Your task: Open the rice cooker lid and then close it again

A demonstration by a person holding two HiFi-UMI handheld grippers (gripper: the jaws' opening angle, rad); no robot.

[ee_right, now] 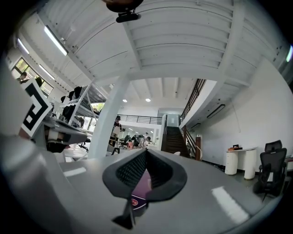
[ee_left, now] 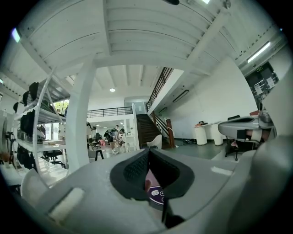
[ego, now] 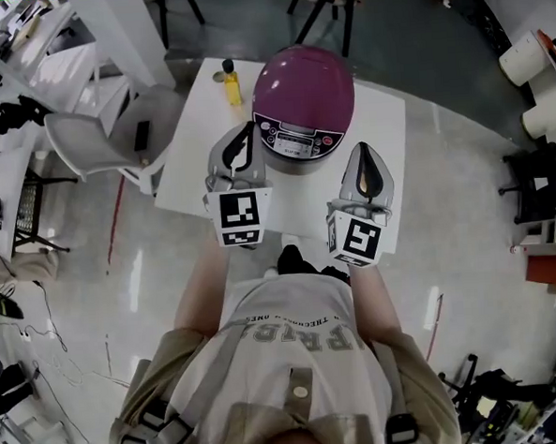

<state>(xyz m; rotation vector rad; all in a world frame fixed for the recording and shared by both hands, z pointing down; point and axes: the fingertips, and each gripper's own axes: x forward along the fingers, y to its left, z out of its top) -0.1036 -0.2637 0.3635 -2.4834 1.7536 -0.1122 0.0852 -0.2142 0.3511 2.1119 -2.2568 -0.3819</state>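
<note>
Rice cooker standing toward the far side of the white counter, purple lid down on the grey body, control panel facing the person. Left tool pressed together, nothing pinched. Same in the left gripper view: black pads closed along one line at the tip, a sliver of purple cooker front with white buttons visible through the gap beneath. In the head view, tip just beside the cooker's left front edge; touching or not, cannot tell. Right tool likewise pressed together and empty. In the right gripper view, ribbed pads shut against each other, a bit of purple cooker and a red badge visible below them. From above, right tool near the cooker's front right, slightly apart from the body. Both tools held roughly level over the counter's near half, left marker cube and right marker cube toward the person. Yellow bottle upright on the counter's far left part, just left of the cooker, small round tin beside it. White chair left of the counter, dark flat item on its seat
</note>
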